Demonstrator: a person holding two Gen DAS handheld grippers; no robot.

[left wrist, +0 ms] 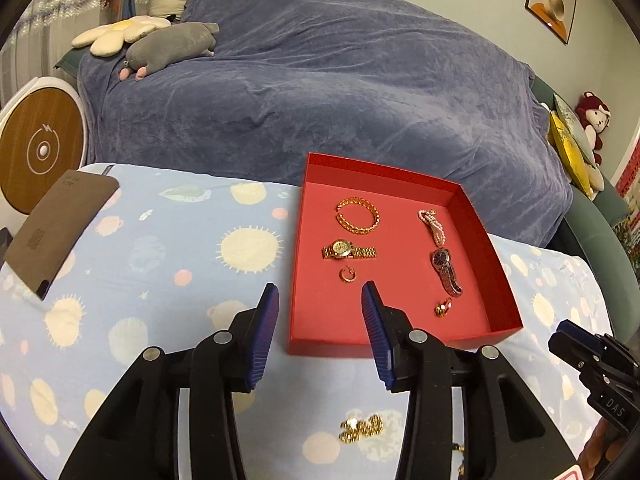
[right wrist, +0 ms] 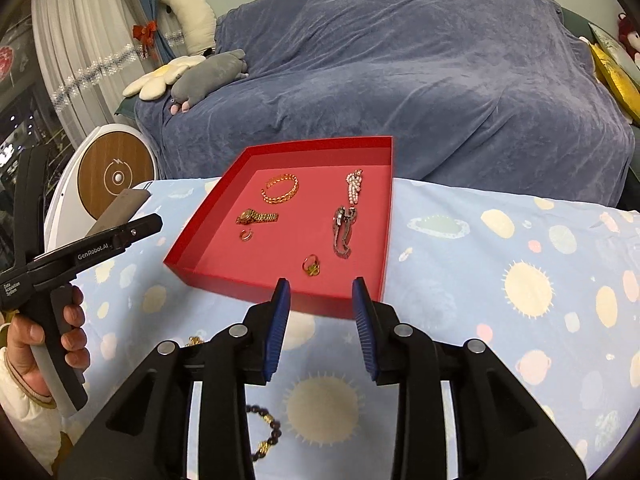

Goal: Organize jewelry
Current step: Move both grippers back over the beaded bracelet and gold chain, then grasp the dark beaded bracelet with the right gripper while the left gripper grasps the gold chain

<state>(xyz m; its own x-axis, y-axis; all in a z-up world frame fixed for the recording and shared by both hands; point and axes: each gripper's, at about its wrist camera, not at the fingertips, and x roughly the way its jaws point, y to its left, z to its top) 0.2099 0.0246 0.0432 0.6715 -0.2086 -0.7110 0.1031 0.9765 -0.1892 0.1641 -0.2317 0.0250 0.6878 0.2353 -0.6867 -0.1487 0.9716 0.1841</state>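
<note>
A red tray (left wrist: pixel 404 346) (right wrist: pixel 280 292) lies on the patterned blue cloth. Its left column holds a gold bracelet (left wrist: pixel 357 215), a gold watch (left wrist: pixel 347 250) and a small gold hoop (left wrist: pixel 347 275). Its right column holds a pearl bracelet (left wrist: pixel 433 226), a dark watch (left wrist: pixel 446 272) and a gold ring (left wrist: pixel 443 307). A gold chain (left wrist: pixel 362 428) lies loose on the cloth under my left gripper (left wrist: pixel 320 292), which is open and empty over the tray's near left corner. My right gripper (right wrist: pixel 321 283) is open and empty at the tray's near wall. A dark bead bracelet (right wrist: pixel 266 432) lies below it.
A sofa under a blue blanket (left wrist: pixel 340 80) stands right behind the table, with plush toys (left wrist: pixel 172 46) on it. A brown card (left wrist: pixel 60 232) lies at the cloth's far left, beside a round white device (left wrist: pixel 38 148). A hand (right wrist: pixel 48 344) holds the left gripper's handle.
</note>
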